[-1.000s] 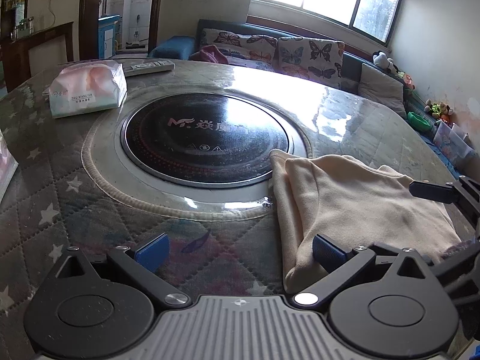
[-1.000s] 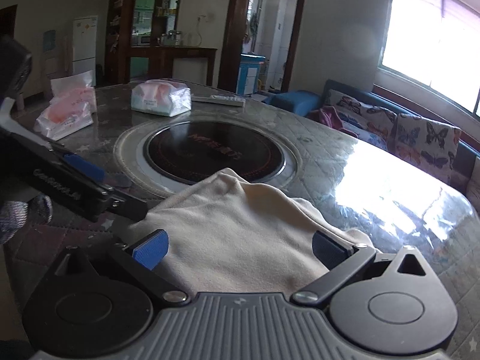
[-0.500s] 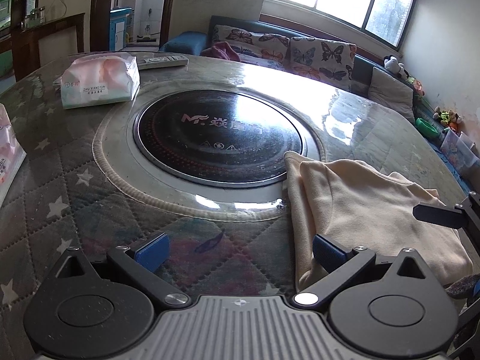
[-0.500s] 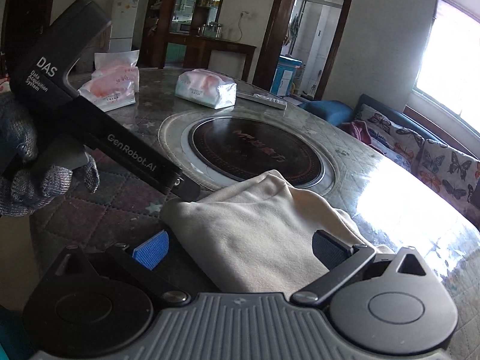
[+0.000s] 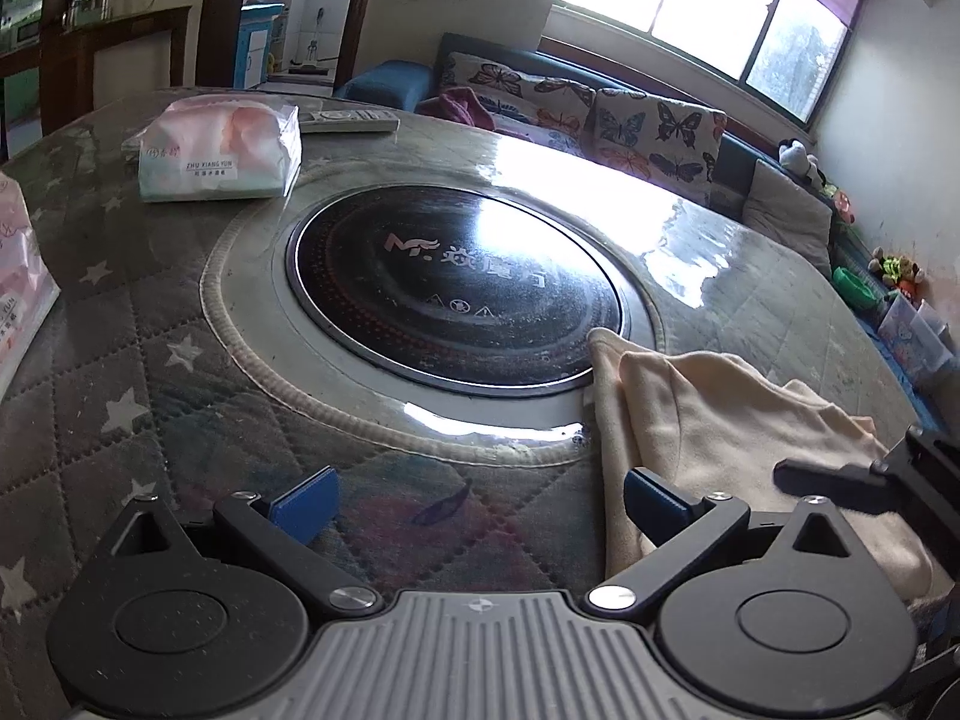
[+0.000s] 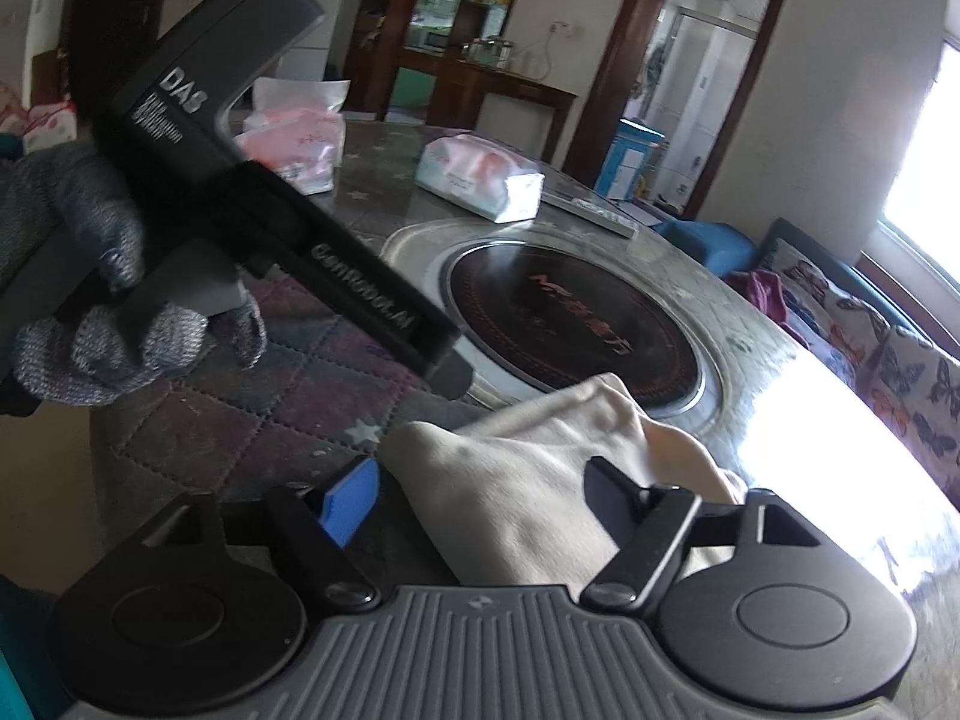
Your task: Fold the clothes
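A cream garment (image 5: 732,420) lies bunched on the quilted table, at the near right of the round black hob. My left gripper (image 5: 480,501) is open, just above the table. Its right finger (image 5: 657,501) sits at the garment's left edge. My right gripper (image 6: 483,498) is over the same garment (image 6: 540,456), and its jaws are closing with a fold of the cloth between them. The blue pad (image 6: 348,501) stands just off the cloth's edge. In the right wrist view a gloved hand (image 6: 78,300) holds the left gripper's body (image 6: 336,276). The right gripper's finger (image 5: 840,480) shows in the left wrist view.
The black glass hob (image 5: 456,294) is set in the table's middle. Beyond it lie a tissue pack (image 5: 216,150) and a remote (image 5: 348,120). Another pack (image 5: 18,282) is at the left edge. A sofa with butterfly cushions (image 5: 600,114) stands behind the table.
The right gripper's jaws have narrowed around the cloth and it has rolled and slid sideways. The left gripper looms larger in its view. The left view has tilted a little.
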Tool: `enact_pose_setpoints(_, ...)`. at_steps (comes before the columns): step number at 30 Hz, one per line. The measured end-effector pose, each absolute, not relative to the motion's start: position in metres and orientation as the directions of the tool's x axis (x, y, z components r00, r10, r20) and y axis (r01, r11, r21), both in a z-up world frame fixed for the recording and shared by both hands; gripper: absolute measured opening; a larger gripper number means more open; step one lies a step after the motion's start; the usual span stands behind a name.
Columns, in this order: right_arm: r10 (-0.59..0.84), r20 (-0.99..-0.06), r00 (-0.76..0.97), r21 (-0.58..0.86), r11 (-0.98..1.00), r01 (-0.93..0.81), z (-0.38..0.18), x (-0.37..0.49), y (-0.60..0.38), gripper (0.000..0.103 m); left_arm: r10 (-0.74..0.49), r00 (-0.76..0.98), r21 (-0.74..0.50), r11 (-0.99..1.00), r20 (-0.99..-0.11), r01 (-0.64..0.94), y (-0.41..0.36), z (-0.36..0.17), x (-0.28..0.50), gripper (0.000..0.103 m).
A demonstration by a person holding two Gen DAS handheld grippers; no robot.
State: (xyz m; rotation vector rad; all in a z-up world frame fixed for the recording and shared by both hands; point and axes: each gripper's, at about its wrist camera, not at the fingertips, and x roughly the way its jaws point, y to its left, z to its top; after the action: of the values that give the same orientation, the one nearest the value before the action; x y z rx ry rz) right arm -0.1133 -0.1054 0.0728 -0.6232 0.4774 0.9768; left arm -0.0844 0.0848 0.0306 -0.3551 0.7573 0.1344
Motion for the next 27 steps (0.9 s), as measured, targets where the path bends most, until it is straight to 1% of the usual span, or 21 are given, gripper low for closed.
enact_pose_setpoints(2, 0.607, -0.641, 0.469, -0.272, 0.392, -0.879, 0.072, -0.114, -0.101, 0.065, -0.017, 0.727, -0.285, 0.926, -0.687, -0.248, 0.088, 0.031, -0.084, 0.099)
enact_pose_setpoints(3, 0.604, -0.648, 0.463, -0.276, 0.381, -0.883, 0.071, -0.114, -0.098, 0.064, -0.023, 0.73, -0.297, 0.922, -0.684, -0.249, 0.089, 0.032, -0.084, 0.097)
enact_pose_setpoints(5, 0.599, -0.663, 0.45, -0.281, 0.358, -0.891, 0.069, -0.115, -0.094, 0.055, -0.042, 0.735, -0.325, 0.913, -0.677, -0.246, 0.092, 0.033, -0.084, 0.095)
enact_pose_setpoints(7, 0.595, -0.673, 0.439, -0.285, 0.339, -0.896, 0.066, -0.116, -0.092, 0.048, -0.067, 0.74, -0.356, 0.903, -0.67, -0.24, 0.093, 0.034, -0.084, 0.092)
enact_pose_setpoints(9, 0.58, -0.677, 0.453, -0.308, 0.335, -0.89, 0.063, -0.117, -0.089, 0.046, -0.101, 0.741, -0.392, 0.891, -0.664, -0.231, 0.093, 0.033, -0.083, 0.091)
enact_pose_setpoints(11, 0.568, -0.677, 0.467, -0.325, 0.339, -0.883, 0.06, -0.117, -0.086, 0.034, -0.135, 0.74, -0.43, 0.875, -0.659, -0.223, 0.094, 0.032, -0.081, 0.091)
enact_pose_setpoints(12, 0.572, -0.675, 0.465, -0.315, 0.347, -0.883, 0.062, -0.117, -0.088, 0.032, -0.147, 0.742, -0.446, 0.868, -0.654, -0.221, 0.094, 0.031, -0.081, 0.091)
enact_pose_setpoints(14, 0.581, -0.671, 0.462, -0.294, 0.363, -0.884, 0.065, -0.115, -0.091, 0.02, -0.174, 0.743, -0.48, 0.849, -0.647, -0.219, 0.094, 0.031, -0.079, 0.091)
enact_pose_setpoints(15, 0.585, -0.668, 0.46, -0.284, 0.371, -0.884, 0.067, -0.114, -0.093, 0.017, -0.191, 0.743, -0.503, 0.836, -0.641, -0.219, 0.095, 0.032, -0.078, 0.091)
enact_pose_setpoints(20, 0.63, -0.641, 0.438, -0.187, 0.425, -0.886, 0.083, -0.102, -0.108, 0.014, -0.267, 0.752, -0.605, 0.767, -0.603, -0.212, 0.096, 0.032, -0.071, 0.092)
enact_pose_setpoints(27, 0.67, -0.607, 0.427, -0.102, 0.467, -0.878, 0.102, -0.09, -0.127, 0.013, -0.383, 0.732, -0.724, 0.655, -0.563, -0.215, 0.09, 0.022, -0.048, 0.091)
